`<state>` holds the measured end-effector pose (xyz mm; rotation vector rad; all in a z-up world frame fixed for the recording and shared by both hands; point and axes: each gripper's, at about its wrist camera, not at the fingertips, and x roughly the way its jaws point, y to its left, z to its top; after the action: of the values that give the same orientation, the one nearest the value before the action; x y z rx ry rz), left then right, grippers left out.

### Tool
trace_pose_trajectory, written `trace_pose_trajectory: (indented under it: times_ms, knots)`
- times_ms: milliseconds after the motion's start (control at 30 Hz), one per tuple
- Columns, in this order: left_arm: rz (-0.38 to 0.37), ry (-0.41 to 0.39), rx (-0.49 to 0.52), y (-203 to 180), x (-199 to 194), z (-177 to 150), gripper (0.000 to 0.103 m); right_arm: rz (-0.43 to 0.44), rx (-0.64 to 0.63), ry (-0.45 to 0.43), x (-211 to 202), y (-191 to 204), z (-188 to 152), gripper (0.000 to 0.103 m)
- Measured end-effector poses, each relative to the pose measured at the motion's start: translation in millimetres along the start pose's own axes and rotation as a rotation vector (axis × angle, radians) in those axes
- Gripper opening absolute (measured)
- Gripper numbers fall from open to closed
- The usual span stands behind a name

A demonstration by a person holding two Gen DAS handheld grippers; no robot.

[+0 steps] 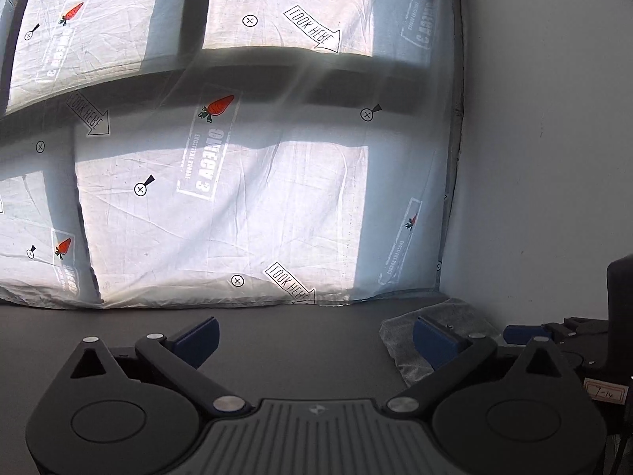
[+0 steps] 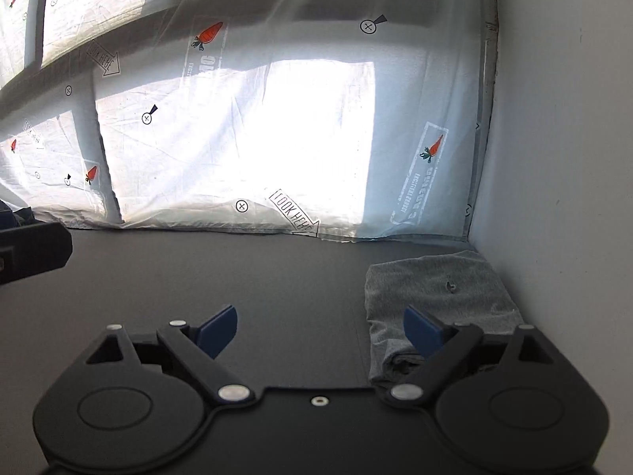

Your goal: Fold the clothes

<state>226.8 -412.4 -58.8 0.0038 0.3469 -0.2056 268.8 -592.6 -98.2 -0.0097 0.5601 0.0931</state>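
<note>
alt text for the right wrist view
A folded grey garment lies on a dark table in the corner by a white wall. The open right gripper holds nothing; a sunlit printed sheet hangs behind.

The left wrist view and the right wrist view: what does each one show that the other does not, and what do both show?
Only the left wrist view shows the left gripper, jaws open and empty, the right gripper at its right edge, and a small label low at the right.

Only the right wrist view shows the right gripper's own open, empty jaws from behind, a dark object at the left edge, and the whole folded grey cloth.

Both show the cloth lying on the dark table, the printed white sheet behind it and the white wall.
</note>
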Motion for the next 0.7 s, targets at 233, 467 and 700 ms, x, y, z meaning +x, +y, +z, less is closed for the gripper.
trace_pose_trajectory:
  times_ms: [233,467,700]
  knots:
    - [0.100,-0.096,0.013,55.2,-79.8,-13.0,0.103,0.046,-0.014,0.007,-55.3,94.6,-20.9,0.097]
    - [0.070,-0.035,-0.126,161.6,-143.0,-38.0,0.103,0.034,0.021,0.017,-102.1,203.4,-42.0,0.102]
    - [0.082,0.027,-0.121,245.6,-195.1,-59.2,0.103,-0.001,-0.078,0.009,-146.7,306.6,-57.7,0.103]
